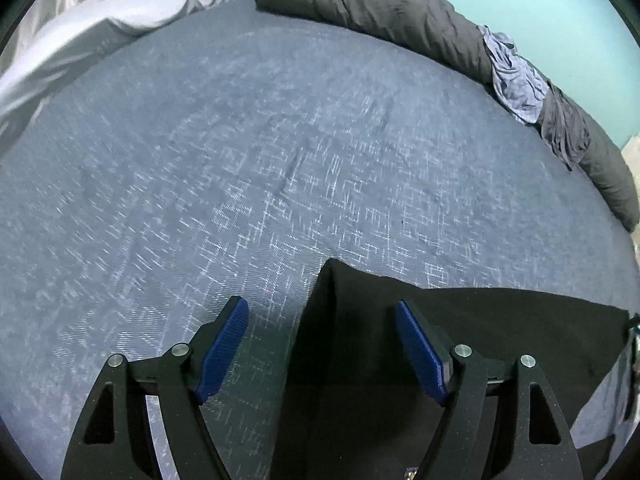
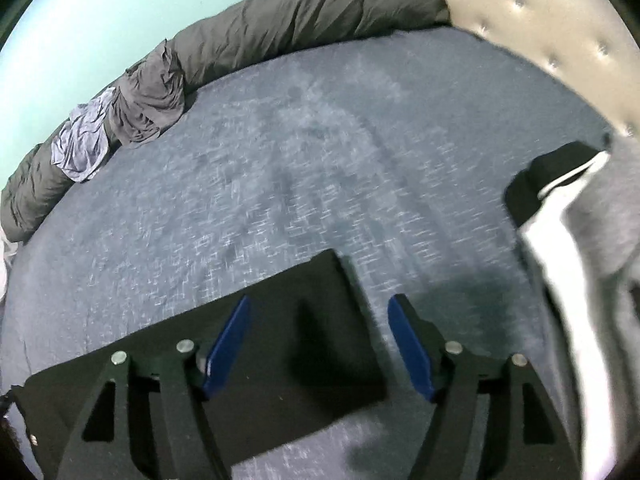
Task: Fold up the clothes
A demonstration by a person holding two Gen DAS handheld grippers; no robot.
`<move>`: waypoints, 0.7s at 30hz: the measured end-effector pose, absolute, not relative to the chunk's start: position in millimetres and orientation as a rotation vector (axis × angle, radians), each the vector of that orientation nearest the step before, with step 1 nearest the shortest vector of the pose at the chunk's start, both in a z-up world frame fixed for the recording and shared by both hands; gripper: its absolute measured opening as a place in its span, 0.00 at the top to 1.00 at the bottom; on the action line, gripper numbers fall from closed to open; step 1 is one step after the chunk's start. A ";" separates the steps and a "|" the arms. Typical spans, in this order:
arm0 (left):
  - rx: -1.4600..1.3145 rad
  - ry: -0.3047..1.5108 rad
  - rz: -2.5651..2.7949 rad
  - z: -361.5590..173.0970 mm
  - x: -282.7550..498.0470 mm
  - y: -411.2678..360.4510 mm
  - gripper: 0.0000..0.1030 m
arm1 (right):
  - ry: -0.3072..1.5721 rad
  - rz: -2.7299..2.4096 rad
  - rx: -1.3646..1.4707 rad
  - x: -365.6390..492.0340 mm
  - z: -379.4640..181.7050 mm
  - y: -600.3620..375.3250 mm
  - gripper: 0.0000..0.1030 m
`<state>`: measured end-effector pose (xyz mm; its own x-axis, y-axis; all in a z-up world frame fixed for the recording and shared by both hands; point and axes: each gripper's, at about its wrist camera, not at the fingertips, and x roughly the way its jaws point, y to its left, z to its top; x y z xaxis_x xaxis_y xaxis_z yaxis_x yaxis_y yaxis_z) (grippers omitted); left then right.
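At the bottom of both wrist views, a folded black garment [image 1: 460, 340] lies flat on the blue bed [image 1: 240, 160]. The left tool [image 1: 320, 344] and right tool [image 2: 318, 340] both stand wide and empty, each straddling a corner of it. Risk: a descending finger could snag that corner and undo the fold; motion blur obscures exact clearance.

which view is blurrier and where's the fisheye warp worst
Right wrist view: blurrier, the bedspread weave smears and the grey and white clothes at the right edge streak. Left wrist view: sharper, the weave only lightly streaked, the black garment a dark mass with little detail. Both views: warp worst at the rim, where the dark grey duvet curves into an arc.
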<state>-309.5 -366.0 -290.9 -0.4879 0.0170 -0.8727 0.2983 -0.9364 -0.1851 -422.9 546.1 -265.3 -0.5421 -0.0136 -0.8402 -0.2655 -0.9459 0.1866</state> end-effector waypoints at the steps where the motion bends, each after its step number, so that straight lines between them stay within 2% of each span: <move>1: 1.498 0.480 -2.529 -293.4 -310.2 -367.7 0.23 | 0.419 2.605 -1.434 -427.4 -268.9 542.5 0.30; 8: 1.514 0.475 -2.546 -299.4 -313.7 -369.0 0.24 | 0.381 2.616 -1.489 -443.8 -291.4 531.7 0.32; 10: 1.503 0.489 -2.559 -299.4 -316.0 -370.4 0.24 | 0.349 2.631 -1.501 -444.3 -295.4 527.8 0.46; 11: 1.501 0.506 -2.563 -299.8 -317.4 -371.5 0.26 | 0.330 2.632 -1.501 -443.2 -297.0 526.0 0.61; 12: 1.506 0.511 -2.569 -300.1 -318.6 -370.5 0.37 | 0.325 2.631 -1.498 -441.8 -298.0 525.1 0.76; 13: 1.514 0.514 -2.574 -300.4 -319.8 -368.8 0.45 | 0.327 2.637 -1.484 -439.9 -297.3 525.3 0.81; 14: 1.523 0.516 -2.580 -300.6 -320.9 -367.0 0.65 | 0.329 2.645 -1.467 -437.9 -296.2 525.6 0.89; 15: 1.531 0.518 -2.585 -300.9 -322.1 -365.3 0.74 | 0.325 2.646 -1.457 -436.5 -295.2 525.5 0.92; 16: 1.535 0.495 -2.593 -300.5 -322.6 -362.3 0.78 | 0.314 2.649 -1.451 -435.6 -294.1 525.0 0.93; 17: 1.538 0.462 -2.602 -299.8 -322.9 -359.0 0.92 | 0.300 2.654 -1.441 -434.3 -292.2 524.4 0.94; 21: 1.455 0.433 -2.659 -282.8 -316.2 -357.5 0.97 | 0.271 2.672 -1.361 -428.7 -276.9 526.2 0.95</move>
<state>-316.2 -357.5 -282.8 -0.5456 0.0652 -0.8355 0.2034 -0.9568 -0.2075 -428.7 526.2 -276.9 -0.5844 0.0345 -0.8107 -0.1965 -0.9754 0.1002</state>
